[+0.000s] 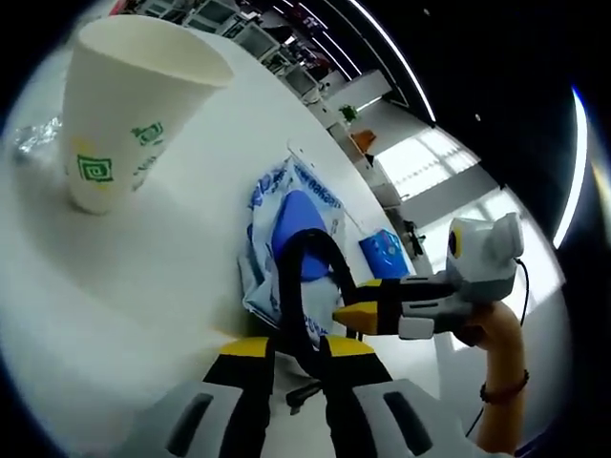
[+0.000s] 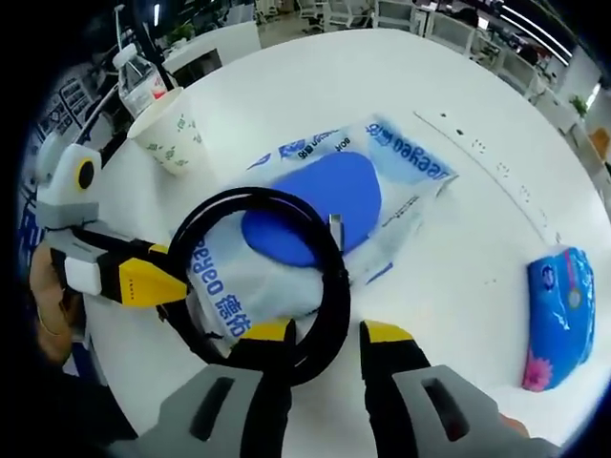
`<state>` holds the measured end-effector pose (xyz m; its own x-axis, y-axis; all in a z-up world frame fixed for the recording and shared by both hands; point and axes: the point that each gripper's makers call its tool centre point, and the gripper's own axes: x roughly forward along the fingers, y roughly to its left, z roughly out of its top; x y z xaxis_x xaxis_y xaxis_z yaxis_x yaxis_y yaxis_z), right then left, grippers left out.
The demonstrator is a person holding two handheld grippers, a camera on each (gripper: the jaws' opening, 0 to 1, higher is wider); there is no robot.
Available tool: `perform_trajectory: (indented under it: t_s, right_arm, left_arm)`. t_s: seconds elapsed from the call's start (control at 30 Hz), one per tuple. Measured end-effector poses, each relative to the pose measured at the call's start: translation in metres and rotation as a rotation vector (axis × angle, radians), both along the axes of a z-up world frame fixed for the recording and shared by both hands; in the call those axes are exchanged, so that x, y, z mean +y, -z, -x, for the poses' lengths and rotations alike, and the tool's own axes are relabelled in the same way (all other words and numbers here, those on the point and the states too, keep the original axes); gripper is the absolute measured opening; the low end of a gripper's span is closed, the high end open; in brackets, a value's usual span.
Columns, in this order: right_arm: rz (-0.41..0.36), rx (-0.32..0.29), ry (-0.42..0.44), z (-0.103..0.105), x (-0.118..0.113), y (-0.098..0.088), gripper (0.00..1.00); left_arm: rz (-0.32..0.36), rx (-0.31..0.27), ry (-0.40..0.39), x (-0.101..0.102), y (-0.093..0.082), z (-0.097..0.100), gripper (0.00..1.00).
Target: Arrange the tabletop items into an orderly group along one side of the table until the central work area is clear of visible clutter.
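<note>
A black coiled cable (image 2: pixel 329 286) hangs over a blue-and-white wipes pack (image 2: pixel 382 181) that lies on the white table (image 2: pixel 458 277). My right gripper (image 2: pixel 326 334) is shut on the coil's near side, its yellow-tipped jaws on either side of the strands. My left gripper (image 2: pixel 164 272) comes in from the left and pinches the coil's left edge. In the left gripper view the cable (image 1: pixel 291 277) rises between my left gripper's (image 1: pixel 301 348) jaws. There the right gripper (image 1: pixel 346 303) meets it from the right, above the wipes pack (image 1: pixel 305 215).
A white paper cup (image 1: pixel 124 114) with green marks stands beyond the pack, crumpled foil (image 1: pixel 33 138) beside it. The cup (image 2: pixel 172 129) has a plastic bottle (image 2: pixel 141 81) behind it. A small blue tissue pack (image 2: pixel 558 315) lies near the table edge. A person's hand (image 1: pixel 501 363) holds the right gripper.
</note>
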<state>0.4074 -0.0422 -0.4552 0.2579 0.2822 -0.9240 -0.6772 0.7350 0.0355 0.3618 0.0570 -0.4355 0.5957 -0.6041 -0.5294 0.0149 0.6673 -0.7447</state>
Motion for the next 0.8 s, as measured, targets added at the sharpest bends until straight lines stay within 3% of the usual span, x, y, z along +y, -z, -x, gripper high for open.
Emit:
perform_trajectory:
  t_s: [0.43,0.8]
  right_arm:
    - [0.017,-0.015,-0.032,0.001,0.0019,0.0006,0.16]
    - [-0.099,0.018,0.096,-0.0034,0.0031,-0.0064,0.08]
  left_arm:
    - [0.006,0.006,0.018,-0.0018,0.0005,0.0029,0.11]
    - [-0.003,0.006,0.036,-0.0015,0.0007,0.0047,0.1]
